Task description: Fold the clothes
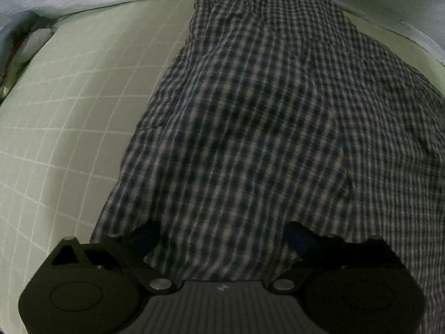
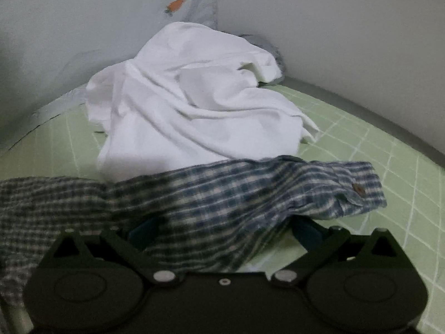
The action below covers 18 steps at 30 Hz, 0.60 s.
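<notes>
Lying spread over the green gridded mat (image 1: 69, 105), the checked shirt (image 1: 264, 111) fills most of the left wrist view and drapes over the left gripper (image 1: 222, 239), whose jaws stand wide apart with cloth between them, pressed by neither pad. In the right wrist view the shirt's buttoned cuff (image 2: 353, 192) reaches right across the right gripper (image 2: 222, 231), its jaws also spread wide, the sleeve hanging loose over them. A crumpled white garment (image 2: 189, 105) sits beyond, in the far corner
</notes>
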{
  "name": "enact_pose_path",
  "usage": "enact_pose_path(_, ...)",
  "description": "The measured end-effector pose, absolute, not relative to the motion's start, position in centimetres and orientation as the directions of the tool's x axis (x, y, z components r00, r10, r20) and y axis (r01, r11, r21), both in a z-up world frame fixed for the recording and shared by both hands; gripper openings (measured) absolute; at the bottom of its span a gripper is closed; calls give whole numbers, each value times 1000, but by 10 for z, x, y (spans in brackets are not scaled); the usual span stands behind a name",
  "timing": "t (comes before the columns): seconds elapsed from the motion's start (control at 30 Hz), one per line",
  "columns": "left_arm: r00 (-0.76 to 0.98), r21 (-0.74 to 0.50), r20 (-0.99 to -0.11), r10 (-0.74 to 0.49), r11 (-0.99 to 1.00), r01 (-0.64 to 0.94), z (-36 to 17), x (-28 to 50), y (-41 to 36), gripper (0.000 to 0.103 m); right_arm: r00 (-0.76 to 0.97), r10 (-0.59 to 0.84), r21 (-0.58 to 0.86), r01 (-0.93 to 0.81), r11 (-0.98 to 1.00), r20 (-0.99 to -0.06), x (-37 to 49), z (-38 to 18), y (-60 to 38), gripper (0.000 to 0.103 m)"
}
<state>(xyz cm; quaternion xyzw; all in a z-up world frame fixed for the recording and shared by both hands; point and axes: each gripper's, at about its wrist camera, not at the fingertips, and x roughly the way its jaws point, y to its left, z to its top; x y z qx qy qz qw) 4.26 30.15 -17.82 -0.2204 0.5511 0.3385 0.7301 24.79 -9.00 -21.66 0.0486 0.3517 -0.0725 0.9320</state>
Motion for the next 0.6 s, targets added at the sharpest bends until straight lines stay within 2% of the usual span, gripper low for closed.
enact_pose_path(0.07,172,31,-956,235,669,-743,-180,42,306,103,754,-81,34,135,990,-651,246,-213,-88,77)
enact_pose_path(0.13,182,18,-957,228,670,-742,-181,41,310,103,758,-45,28,83,996,-650,246,-207,-83,27)
enact_pose_path(0.23,190,23,-953,235,683,-730,-181,40,309,103,767,-34,-5,40,999,-641,244,-195,-72,8)
enact_pose_path(0.37,197,21,-951,240,683,-730,-180,37,309,103,820,56,-19,-82,996,-570,231,-167,-43,5)
enact_pose_path(0.5,202,21,-948,246,681,-732,-181,36,304,103,825,263,18,-293,956,-500,215,-138,5,4)
enact_pose_path(0.6,204,20,-947,247,681,-732,-181,32,300,103,751,460,83,-482,872,-475,201,-126,49,4)
